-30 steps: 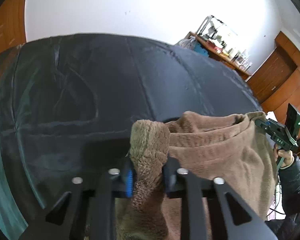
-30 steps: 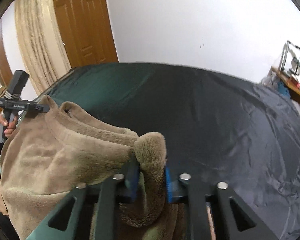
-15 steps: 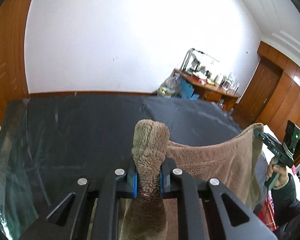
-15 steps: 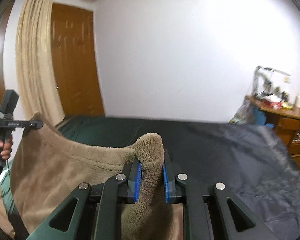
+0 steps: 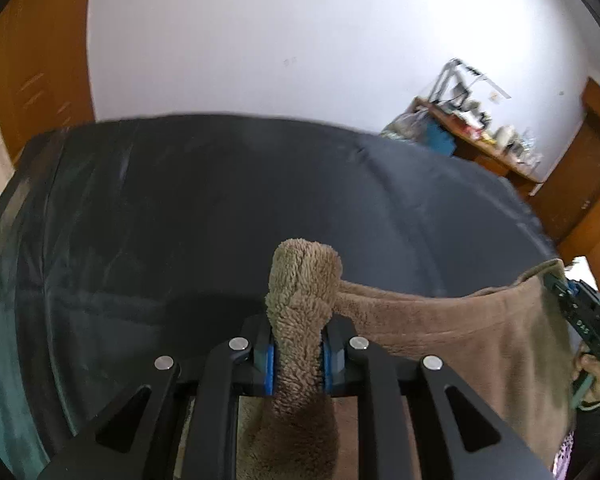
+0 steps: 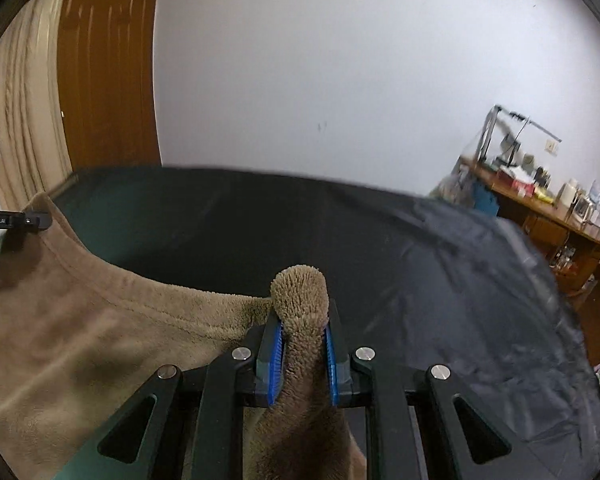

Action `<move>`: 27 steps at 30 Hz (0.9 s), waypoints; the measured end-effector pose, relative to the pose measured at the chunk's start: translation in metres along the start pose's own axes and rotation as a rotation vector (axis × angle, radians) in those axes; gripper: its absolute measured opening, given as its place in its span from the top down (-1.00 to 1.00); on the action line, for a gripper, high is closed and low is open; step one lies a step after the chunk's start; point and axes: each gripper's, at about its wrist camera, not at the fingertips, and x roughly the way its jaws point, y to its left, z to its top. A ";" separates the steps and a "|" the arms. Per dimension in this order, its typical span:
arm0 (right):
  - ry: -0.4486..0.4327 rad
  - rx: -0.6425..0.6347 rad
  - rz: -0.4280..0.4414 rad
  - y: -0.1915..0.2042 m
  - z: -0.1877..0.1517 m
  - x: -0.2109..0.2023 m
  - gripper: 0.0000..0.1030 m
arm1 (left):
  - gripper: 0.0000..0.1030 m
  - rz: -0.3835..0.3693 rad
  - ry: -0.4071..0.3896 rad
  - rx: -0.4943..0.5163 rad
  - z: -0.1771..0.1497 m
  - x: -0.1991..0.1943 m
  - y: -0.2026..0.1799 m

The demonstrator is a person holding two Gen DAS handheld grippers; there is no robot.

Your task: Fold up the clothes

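A brown fleece garment (image 5: 440,328) hangs stretched in the air between both grippers, above a bed with a dark cover (image 5: 204,208). My left gripper (image 5: 298,354) is shut on one bunched corner of it, which sticks up past the blue pads (image 5: 269,364). My right gripper (image 6: 302,360) is shut on the opposite corner of the brown fleece garment (image 6: 80,340). Each wrist view shows the other gripper at its edge: the right gripper (image 5: 584,312) with a hand (image 5: 592,376) below it, and the left gripper (image 6: 16,220) at the far left.
The dark bed cover (image 6: 440,280) fills the middle of both views. Behind it is a white wall. A cluttered wooden desk (image 6: 540,200) stands at the right, a wooden door (image 6: 108,68) and a beige curtain (image 6: 24,112) at the left.
Both grippers rose with the garment and pulled its top edge taut, then tilted back down a little. The bed fills more of both views than half a second ago.
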 end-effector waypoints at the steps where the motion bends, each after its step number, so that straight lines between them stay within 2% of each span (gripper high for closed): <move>1: 0.023 -0.008 0.004 0.003 -0.002 0.007 0.64 | 0.53 0.012 0.003 -0.006 -0.002 0.005 0.002; 3: 0.085 -0.034 0.012 0.010 -0.005 0.024 0.63 | 0.42 0.037 0.009 -0.020 -0.007 0.014 0.005; 5: 0.123 -0.051 0.016 0.012 -0.008 0.033 0.57 | 0.15 0.059 0.016 -0.048 -0.010 0.020 0.009; 6: 0.136 -0.056 0.012 0.012 -0.009 0.035 0.42 | 0.05 0.067 0.016 -0.062 -0.011 0.020 0.011; 8: 0.149 -0.058 -0.005 0.010 -0.011 0.037 0.07 | -0.31 0.073 -0.002 -0.083 -0.011 0.008 0.015; 9: 0.142 -0.049 -0.023 0.008 -0.012 0.034 -0.12 | -0.37 0.076 -0.010 -0.093 -0.011 0.002 0.016; 11: 0.114 -0.025 -0.027 0.011 -0.012 0.027 -0.17 | -0.49 0.082 -0.028 -0.114 -0.011 -0.009 0.020; 13: 0.067 0.010 -0.011 0.005 -0.013 0.007 -0.17 | -0.52 0.088 -0.046 -0.135 -0.011 -0.021 0.024; 16: 0.005 0.031 0.076 0.002 -0.020 -0.033 -0.18 | -0.56 0.095 -0.077 -0.161 -0.011 -0.041 0.028; 20: -0.039 -0.061 0.176 0.028 -0.038 -0.070 -0.38 | -0.62 0.058 -0.135 -0.077 -0.023 -0.075 -0.004; 22: -0.023 -0.110 0.231 0.048 -0.046 -0.076 -0.38 | -0.63 0.018 -0.115 0.008 -0.037 -0.074 -0.034; 24: 0.013 -0.130 0.271 0.064 -0.053 -0.073 -0.38 | -0.63 -0.012 -0.075 0.045 -0.048 -0.061 -0.054; 27: 0.077 -0.128 0.290 0.072 -0.067 -0.064 -0.38 | -0.63 -0.023 -0.002 0.047 -0.071 -0.041 -0.048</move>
